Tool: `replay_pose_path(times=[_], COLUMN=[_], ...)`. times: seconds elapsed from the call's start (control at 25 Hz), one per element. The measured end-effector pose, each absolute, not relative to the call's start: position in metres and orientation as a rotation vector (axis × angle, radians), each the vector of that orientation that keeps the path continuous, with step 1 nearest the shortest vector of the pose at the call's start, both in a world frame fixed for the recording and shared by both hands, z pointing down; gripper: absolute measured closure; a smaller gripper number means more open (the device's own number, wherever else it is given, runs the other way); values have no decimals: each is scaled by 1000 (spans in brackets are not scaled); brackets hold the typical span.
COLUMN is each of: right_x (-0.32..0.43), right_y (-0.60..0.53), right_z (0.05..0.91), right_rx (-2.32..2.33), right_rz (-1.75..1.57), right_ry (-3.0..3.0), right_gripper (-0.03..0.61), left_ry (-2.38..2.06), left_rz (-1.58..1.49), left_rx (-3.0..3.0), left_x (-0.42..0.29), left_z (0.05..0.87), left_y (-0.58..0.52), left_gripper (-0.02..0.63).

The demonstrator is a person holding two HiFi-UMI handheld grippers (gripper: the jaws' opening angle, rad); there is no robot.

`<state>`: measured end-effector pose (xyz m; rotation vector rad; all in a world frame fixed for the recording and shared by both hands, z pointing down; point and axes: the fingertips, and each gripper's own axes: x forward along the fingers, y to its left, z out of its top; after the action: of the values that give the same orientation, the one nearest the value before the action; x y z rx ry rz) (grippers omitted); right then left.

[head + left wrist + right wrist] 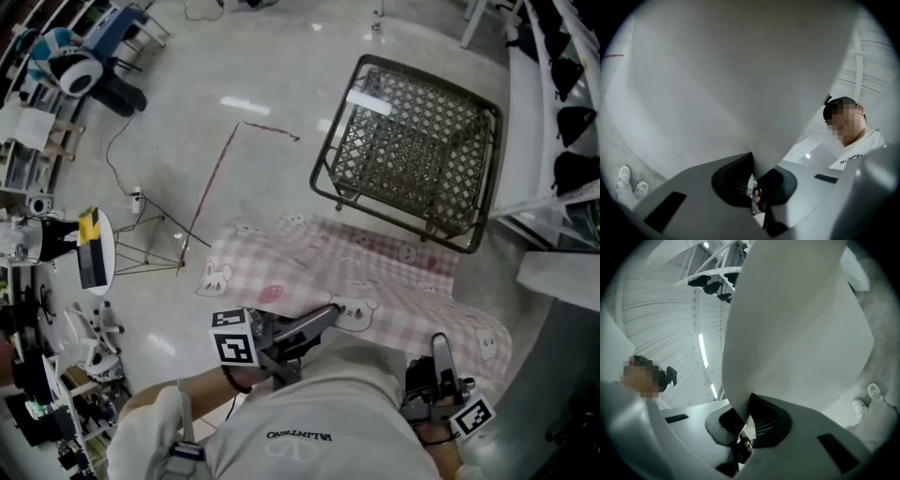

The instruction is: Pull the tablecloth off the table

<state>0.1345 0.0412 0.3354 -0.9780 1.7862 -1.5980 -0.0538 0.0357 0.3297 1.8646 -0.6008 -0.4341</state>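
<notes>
Your left gripper and right gripper each have jaws pinching the pink tablecloth; the mesh bench stands just beyond.

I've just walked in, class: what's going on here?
A person holds a pink checked tablecloth by its near edge, with the left tongs and the right tongs both shut on it. The dark mesh table beyond is bare: the cloth is already off it, spread between table and person.
</notes>
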Motion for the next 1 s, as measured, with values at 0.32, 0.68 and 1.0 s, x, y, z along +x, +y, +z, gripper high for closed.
replay_pose_path(times=[0.32,0.68,1.0], right_x=[128,127,135], right_y=[42,20,-7], right_z=[358,353,361], right_rx=[-945,-1038,-1092], right_rz=[-1629,-1471,-1378], right_ry=[1826,1895,1879], right_gripper=[568,568,568], left_ry=[-647,-597,-543], left_rz=[-424,-473,-544], left_rx=[1888,1925,1922], left_x=[-60,-62,-54], left_z=[354,359,364], left_y=[41,11,-24], left_gripper=[612,612,612])
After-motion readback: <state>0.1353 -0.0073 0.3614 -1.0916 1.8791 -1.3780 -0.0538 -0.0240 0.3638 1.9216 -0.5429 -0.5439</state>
